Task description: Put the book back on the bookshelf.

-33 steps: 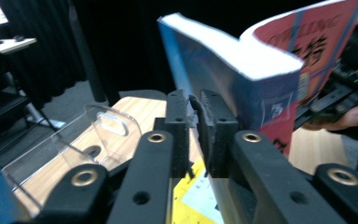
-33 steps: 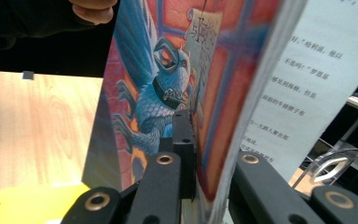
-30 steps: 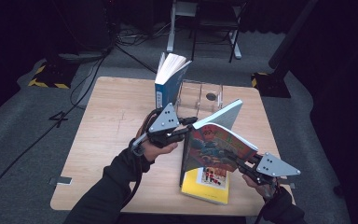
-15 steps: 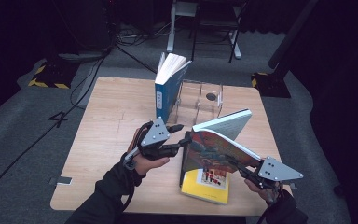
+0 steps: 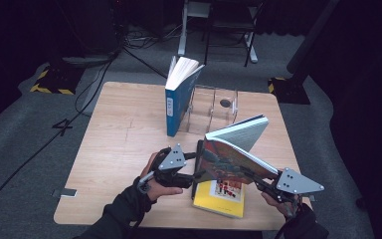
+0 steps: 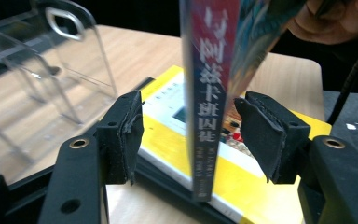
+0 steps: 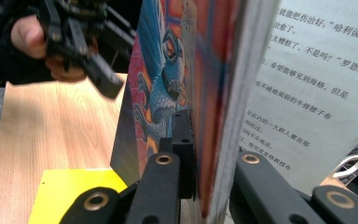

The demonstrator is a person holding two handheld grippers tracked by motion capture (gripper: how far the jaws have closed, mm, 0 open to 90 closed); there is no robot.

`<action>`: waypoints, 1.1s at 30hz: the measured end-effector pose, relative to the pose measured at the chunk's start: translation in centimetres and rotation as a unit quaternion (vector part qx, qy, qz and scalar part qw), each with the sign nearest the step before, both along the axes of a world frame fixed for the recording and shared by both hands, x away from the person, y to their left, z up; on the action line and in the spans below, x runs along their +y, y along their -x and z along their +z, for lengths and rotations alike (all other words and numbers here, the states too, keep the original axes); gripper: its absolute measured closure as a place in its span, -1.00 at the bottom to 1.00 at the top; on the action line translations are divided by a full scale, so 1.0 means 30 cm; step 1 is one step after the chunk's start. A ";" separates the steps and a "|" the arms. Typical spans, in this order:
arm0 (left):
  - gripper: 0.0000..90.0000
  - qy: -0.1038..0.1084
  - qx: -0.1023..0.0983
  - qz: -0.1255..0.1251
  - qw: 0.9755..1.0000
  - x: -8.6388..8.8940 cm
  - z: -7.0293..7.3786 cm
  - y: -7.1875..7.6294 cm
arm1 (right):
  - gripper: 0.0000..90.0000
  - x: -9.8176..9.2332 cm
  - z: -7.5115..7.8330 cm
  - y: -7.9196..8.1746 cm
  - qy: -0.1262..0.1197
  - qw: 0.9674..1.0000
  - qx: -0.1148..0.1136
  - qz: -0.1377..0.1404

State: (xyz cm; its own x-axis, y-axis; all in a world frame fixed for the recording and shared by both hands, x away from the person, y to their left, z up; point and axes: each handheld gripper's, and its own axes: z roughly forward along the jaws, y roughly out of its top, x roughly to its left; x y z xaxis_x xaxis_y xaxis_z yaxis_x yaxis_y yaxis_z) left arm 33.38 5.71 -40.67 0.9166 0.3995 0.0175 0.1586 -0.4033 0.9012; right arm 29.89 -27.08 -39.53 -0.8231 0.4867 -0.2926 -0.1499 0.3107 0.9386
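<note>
The right gripper (image 5: 258, 180) is clamped on the colourful book's (image 5: 229, 157) cover edge, holding it tilted above the yellow book (image 5: 221, 199) on the surface (image 5: 114, 149). The left gripper (image 5: 195, 167), whose jaws have just been opening, straddles its spine without touching. Standing it in the clear book holder (image 5: 214, 107) beside the blue book (image 5: 176, 99) probably remains. Its long axis slants up away from the person.

The pale matt wooden tabletop (image 5: 119, 149) is showing fine grain. The colourful glossy paper-covered book (image 5: 229, 159) at centre is catching light, the clear smooth plastic stand (image 5: 214, 107) is gleaming, and the black rough-padded fingers (image 6: 265, 135) are looking matt.
</note>
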 end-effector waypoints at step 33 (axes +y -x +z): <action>0.63 0.042 -0.008 -0.055 0.998 -0.099 -0.005 -0.028 | -0.19 -0.074 0.006 -0.068 -0.029 0.994 0.036 -0.103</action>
State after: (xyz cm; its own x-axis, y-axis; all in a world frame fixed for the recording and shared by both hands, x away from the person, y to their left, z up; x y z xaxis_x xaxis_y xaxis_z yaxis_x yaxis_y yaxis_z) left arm 34.21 2.75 -40.81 0.9548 0.2971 0.0038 0.1024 -0.3411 0.9344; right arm 31.92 -29.31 -39.36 -0.7220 0.6617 -0.2023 -0.0202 0.2720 0.9621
